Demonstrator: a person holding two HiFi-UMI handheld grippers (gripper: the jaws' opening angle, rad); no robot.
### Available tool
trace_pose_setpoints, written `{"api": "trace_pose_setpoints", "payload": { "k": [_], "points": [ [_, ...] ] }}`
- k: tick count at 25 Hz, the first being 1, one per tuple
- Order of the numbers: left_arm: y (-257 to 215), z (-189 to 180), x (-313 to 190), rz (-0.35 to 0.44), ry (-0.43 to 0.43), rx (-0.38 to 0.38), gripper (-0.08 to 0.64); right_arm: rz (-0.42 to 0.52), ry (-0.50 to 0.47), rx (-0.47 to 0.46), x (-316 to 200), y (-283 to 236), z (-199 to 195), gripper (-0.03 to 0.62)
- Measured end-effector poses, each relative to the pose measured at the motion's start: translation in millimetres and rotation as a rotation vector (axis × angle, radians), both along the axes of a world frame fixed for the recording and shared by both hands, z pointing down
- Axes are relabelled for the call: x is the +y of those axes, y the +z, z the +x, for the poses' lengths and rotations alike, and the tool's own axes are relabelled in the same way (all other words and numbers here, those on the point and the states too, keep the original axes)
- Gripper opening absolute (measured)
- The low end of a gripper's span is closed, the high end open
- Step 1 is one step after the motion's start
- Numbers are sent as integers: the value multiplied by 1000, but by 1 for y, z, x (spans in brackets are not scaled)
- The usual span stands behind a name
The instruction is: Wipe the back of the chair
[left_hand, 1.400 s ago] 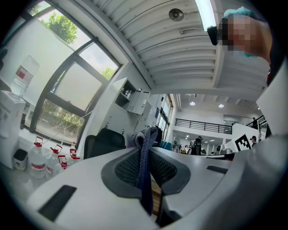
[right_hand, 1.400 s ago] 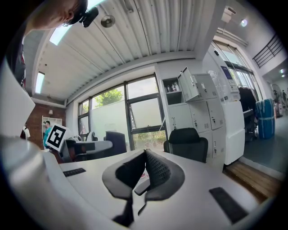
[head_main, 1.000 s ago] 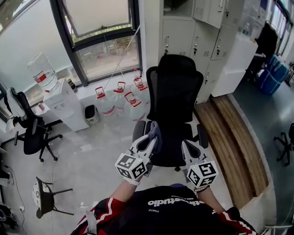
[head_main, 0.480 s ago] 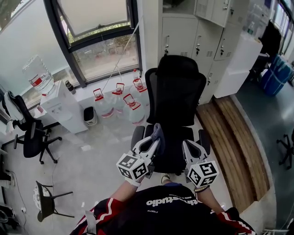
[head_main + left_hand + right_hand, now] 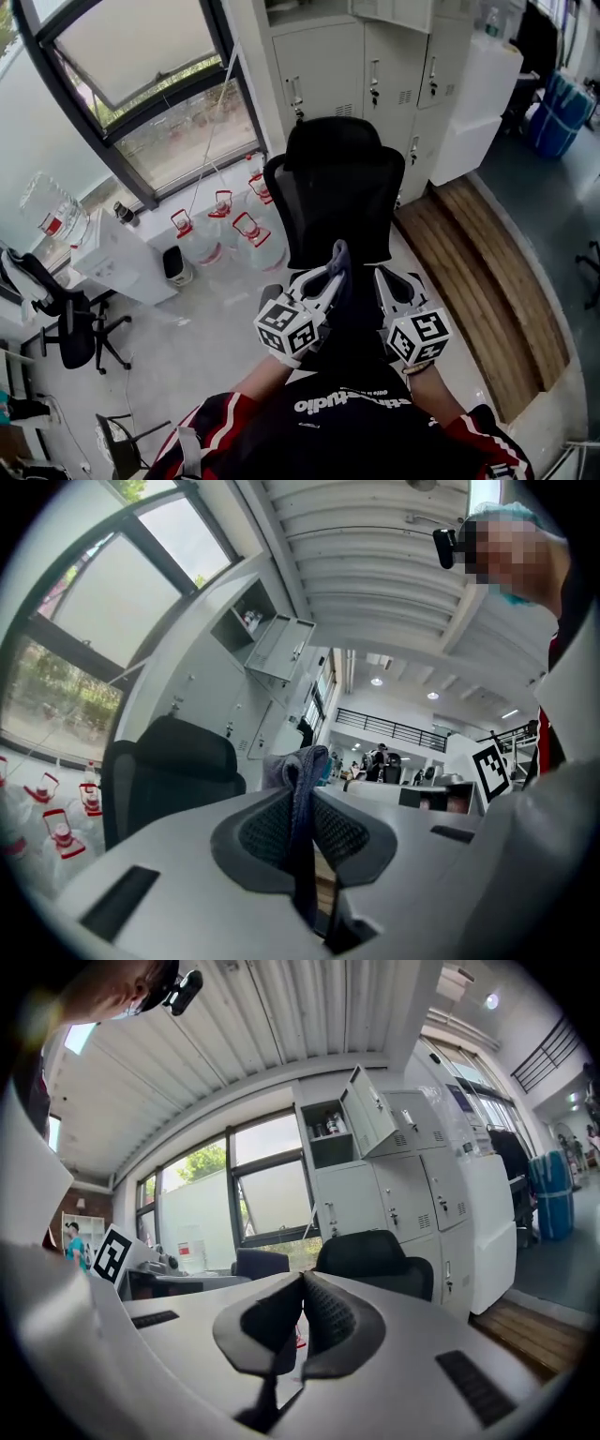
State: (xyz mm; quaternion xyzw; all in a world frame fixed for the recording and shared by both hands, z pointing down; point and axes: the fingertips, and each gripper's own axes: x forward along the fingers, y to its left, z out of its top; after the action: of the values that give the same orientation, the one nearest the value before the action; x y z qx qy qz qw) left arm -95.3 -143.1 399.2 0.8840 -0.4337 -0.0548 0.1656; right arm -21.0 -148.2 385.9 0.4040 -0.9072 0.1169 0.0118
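Note:
A black office chair (image 5: pixel 339 192) with a mesh back and headrest faces me in the head view, its back in front of both grippers. My left gripper (image 5: pixel 330 272) is shut on a blue-grey cloth (image 5: pixel 339 261), which sticks up between its jaws (image 5: pixel 298 789). The chair's headrest (image 5: pixel 173 761) shows left of the cloth in the left gripper view. My right gripper (image 5: pixel 387 284) is shut with nothing in it, jaw pads pressed together (image 5: pixel 302 1312). The chair's headrest (image 5: pixel 373 1258) lies beyond them.
Several water jugs (image 5: pixel 230 225) stand on the floor left of the chair, by a water dispenser (image 5: pixel 112 253). Grey lockers (image 5: pixel 375 66) stand behind the chair. A wooden step (image 5: pixel 497 272) runs along the right. Another black chair (image 5: pixel 70 323) sits at far left.
The head view has shifted so the chair sits closer and lower-left in frame. Both grippers have risen toward the chair's back, the left still holding the cloth.

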Motion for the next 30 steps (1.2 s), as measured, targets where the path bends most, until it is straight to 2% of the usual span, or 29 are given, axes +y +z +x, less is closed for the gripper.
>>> {"api": "trace_pose_setpoints", "payload": {
  "k": [5, 10, 15, 24, 30],
  "points": [
    [17, 49, -88, -39, 93, 31, 57, -38, 64, 1, -74, 14, 36, 15],
    [28, 84, -171, -69, 140, 59, 57, -71, 95, -10, -134, 29, 63, 15],
    [51, 119, -242, -82, 174, 26, 57, -94, 128, -6, -178, 41, 96, 15],
    [122, 175, -356, -142, 241, -12, 57, -135, 218, 12, -224, 62, 140, 15],
    [160, 184, -432, -147, 220, -32, 57, -159, 306, 32, -223, 70, 167, 15]
  ]
}}
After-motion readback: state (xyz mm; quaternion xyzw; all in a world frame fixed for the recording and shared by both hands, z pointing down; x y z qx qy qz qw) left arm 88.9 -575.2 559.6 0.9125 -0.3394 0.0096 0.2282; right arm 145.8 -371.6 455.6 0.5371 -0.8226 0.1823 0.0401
